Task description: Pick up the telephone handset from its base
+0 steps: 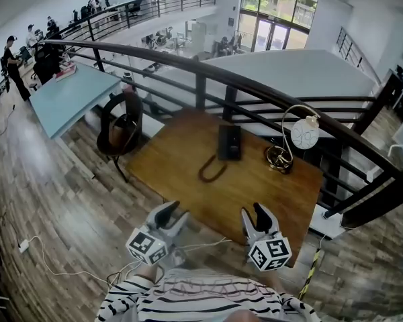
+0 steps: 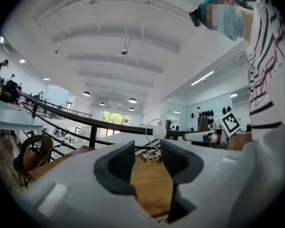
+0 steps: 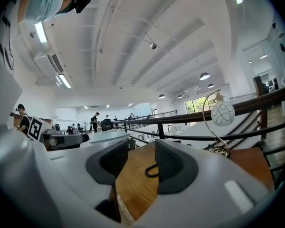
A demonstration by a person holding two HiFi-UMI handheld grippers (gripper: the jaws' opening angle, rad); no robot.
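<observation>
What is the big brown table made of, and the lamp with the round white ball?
The brown table looks like wood: streaky grain lines, with a smooth sheen. The lamp seems to have a thin brass-coloured metal stem and coiled base, since they glint; its patterned white ball may be glass or plastic.

One table [image 1: 181, 156], one telephone [image 1: 229, 141], one lamp [image 1: 303, 134], one chair [image 1: 101, 129], two grippers: left gripper [image 1: 178, 212], right gripper [image 1: 252, 210]

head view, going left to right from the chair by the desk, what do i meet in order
round chair → telephone → desk lamp
</observation>
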